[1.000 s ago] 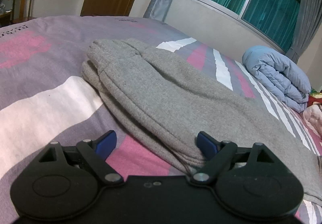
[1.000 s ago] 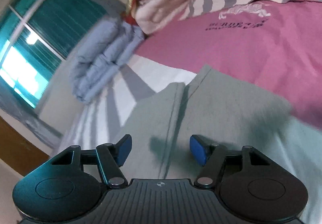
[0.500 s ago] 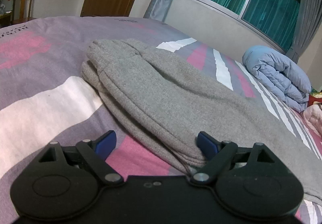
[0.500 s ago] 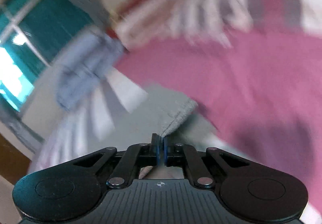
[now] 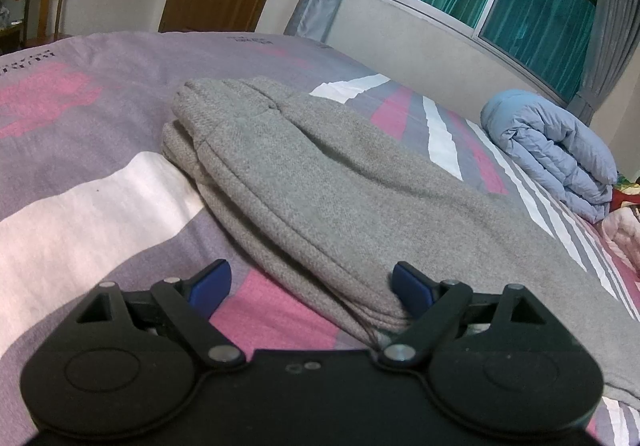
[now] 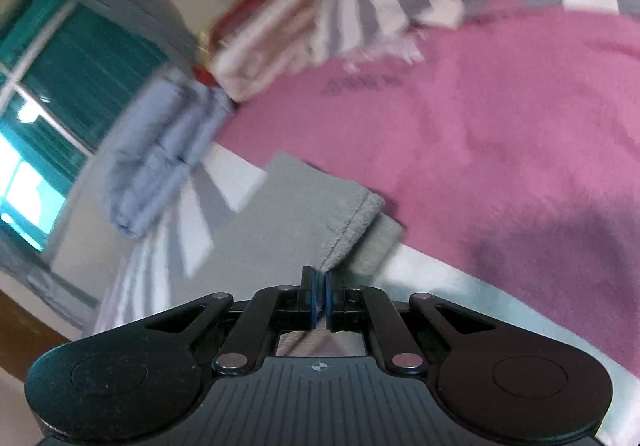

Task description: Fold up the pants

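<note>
Pants (image 5: pixel 320 181) lie half-folded on the bed (image 5: pixel 80 205). Your right hand-held gripper (image 6: pixel 320 300) pinches only the hem corner, which could slip free if tugged; your left hand-held gripper (image 5: pixel 310 284) gapes wide, holding nothing, beside the folded edge.

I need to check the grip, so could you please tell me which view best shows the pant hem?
The right wrist view: the hem is close, pinched in the shut right tool. The left wrist view shows the gray pants on the bed, but no grip.
</note>
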Motion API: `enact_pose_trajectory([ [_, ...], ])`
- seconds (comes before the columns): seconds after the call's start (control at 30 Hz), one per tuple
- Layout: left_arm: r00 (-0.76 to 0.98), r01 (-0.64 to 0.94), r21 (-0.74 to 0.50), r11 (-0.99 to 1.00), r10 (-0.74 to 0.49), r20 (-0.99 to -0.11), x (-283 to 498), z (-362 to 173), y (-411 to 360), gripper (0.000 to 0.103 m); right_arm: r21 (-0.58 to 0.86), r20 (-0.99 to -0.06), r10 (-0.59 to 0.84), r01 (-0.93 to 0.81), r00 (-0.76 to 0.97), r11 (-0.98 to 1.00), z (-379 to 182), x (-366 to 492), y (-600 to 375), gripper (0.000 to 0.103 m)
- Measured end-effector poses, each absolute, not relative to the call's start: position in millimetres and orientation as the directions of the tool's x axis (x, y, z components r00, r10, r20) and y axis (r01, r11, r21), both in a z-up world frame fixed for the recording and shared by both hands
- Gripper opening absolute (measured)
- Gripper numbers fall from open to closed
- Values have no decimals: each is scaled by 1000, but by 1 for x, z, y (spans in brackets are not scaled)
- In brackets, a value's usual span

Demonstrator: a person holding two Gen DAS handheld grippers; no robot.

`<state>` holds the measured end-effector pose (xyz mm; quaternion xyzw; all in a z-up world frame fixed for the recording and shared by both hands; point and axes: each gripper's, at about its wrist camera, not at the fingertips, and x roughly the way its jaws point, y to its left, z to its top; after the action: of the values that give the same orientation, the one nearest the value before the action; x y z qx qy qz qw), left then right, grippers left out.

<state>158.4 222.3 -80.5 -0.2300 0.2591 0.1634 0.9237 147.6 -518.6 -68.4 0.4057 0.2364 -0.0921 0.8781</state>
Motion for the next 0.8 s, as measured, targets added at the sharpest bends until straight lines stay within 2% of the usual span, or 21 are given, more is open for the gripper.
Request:
enact_pose_trajectory([
  [0.07, 812, -422, -341, 840, 182, -555, 159, -80, 223, 82, 655, -480, 21, 343, 877, 673, -66, 144, -517, 4],
  [0.13, 811, -422, -340, 840, 182, -556, 159, -80, 222, 82, 628, -562, 44, 391, 826, 673, -81, 156, -519, 4],
  [0.2, 813, -418, -345, 840, 177, -554, 159, -79, 223, 82, 661, -551, 65, 388, 832, 642, -81, 154, -522, 4],
  [0.27, 823, -416, -356, 836, 180, -539, 154, -74, 225, 80, 641, -525, 22, 378, 851, 667, -66, 140, -515, 9],
  [0.37, 865, -419, -373, 828, 239, -441, 135, -57, 233, 75, 637, -466, 9, 328, 885, 698, -51, 117, -500, 10],
  [0.47, 877, -415, -387, 823, 249, -412, 134, -47, 250, 60, 624, -463, 37, 296, 886, 723, -48, 104, -483, 10],
  [0.57, 860, -443, -409, 798, 249, -446, 145, -45, 273, 49, 603, -483, 48, 292, 875, 743, -52, 99, -468, 10],
  [0.7, 827, -475, -438, 763, 217, -519, 164, -52, 298, 44, 609, -510, 50, 319, 859, 726, -60, 97, -457, 10],
  [0.73, 823, -484, -442, 755, 220, -524, 165, -53, 302, 40, 609, -515, 52, 322, 856, 725, -60, 97, -455, 10],
  [0.8, 829, -475, -433, 766, 224, -512, 169, -50, 307, 23, 604, -519, 44, 330, 854, 726, -59, 100, -454, 10],
])
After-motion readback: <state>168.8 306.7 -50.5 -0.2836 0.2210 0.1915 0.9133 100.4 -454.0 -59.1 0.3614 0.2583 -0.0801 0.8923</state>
